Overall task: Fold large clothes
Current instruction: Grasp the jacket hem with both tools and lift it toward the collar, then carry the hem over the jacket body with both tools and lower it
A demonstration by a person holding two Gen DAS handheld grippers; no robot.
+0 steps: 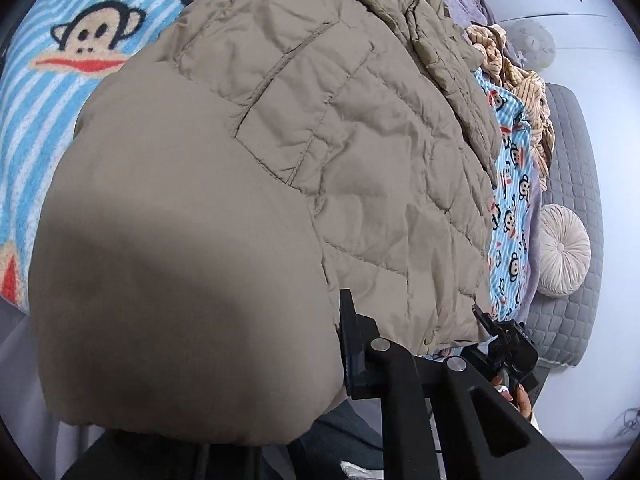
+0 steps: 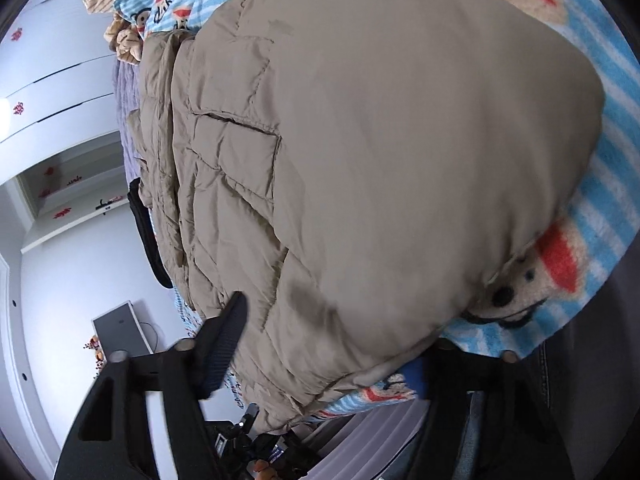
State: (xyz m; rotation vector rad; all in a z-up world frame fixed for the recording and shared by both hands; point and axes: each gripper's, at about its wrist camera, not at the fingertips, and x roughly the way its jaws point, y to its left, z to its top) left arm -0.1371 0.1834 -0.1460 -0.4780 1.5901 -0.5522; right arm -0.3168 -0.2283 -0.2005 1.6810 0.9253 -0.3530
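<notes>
Already the jacket (image 1: 280,140) is doubled over on the blanket (image 1: 36,92); its hem is pinched by both grippers (image 1: 340,344) (image 2: 328,360), so further folding is left.

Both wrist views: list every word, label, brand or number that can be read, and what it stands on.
No text can be read in either view.
Monkey blanket: a dark scribble beside the faces, too small and blurred to read.
Tan padded jacket: no label or brand visible.
Red marks on the white cupboard doors: decorations, not legible writing.
</notes>
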